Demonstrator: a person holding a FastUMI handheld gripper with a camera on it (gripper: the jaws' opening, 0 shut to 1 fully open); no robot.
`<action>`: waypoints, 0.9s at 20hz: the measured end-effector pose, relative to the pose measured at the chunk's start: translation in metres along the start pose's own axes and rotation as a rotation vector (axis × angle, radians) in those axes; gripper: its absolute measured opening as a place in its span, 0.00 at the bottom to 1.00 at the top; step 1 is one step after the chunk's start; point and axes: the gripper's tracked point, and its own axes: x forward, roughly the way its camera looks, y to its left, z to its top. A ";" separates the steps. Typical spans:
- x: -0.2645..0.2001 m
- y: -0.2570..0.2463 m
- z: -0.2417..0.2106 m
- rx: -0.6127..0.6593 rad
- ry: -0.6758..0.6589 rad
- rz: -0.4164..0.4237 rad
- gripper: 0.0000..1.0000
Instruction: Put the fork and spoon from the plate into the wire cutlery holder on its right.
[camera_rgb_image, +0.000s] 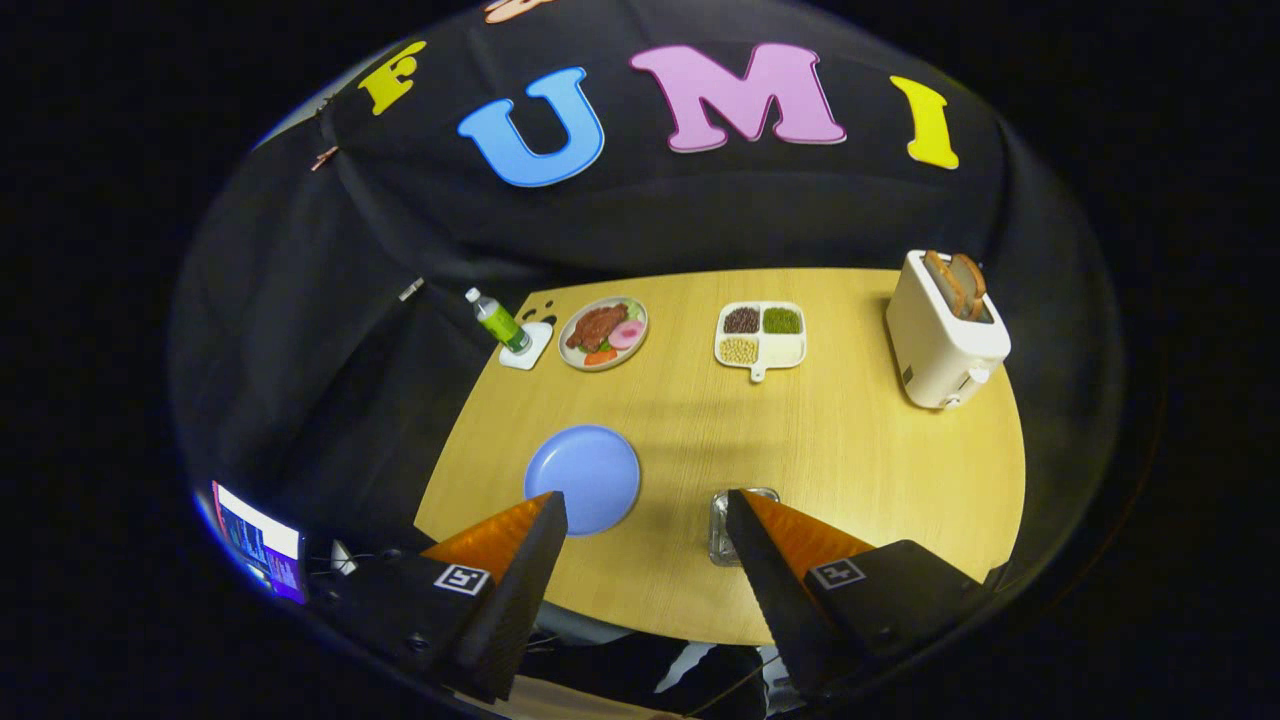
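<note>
The gripper (645, 520) hangs wide open and empty above the table (850, 450). The bare blue plate (583, 478) lies beside the wire cutlery holder (722, 520); no cutlery is discernible.

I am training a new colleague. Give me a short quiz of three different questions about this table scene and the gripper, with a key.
1. True or false: the blue plate is bare.
2. What stands in the toaster?
A. bread slices
B. a bottle
C. a spoon
3. Fill in: the gripper fingers are ____, holding nothing.

Key:
1. True.
2. A.
3. Open; the wire cutlery holder is partly hidden by one finger.
</note>
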 end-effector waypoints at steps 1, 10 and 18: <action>-0.005 0.002 0.003 -0.023 -0.031 -0.013 0.99; -0.057 0.024 0.021 -0.178 -0.393 -0.135 0.99; -0.085 0.020 0.009 -0.206 -0.556 -0.169 0.99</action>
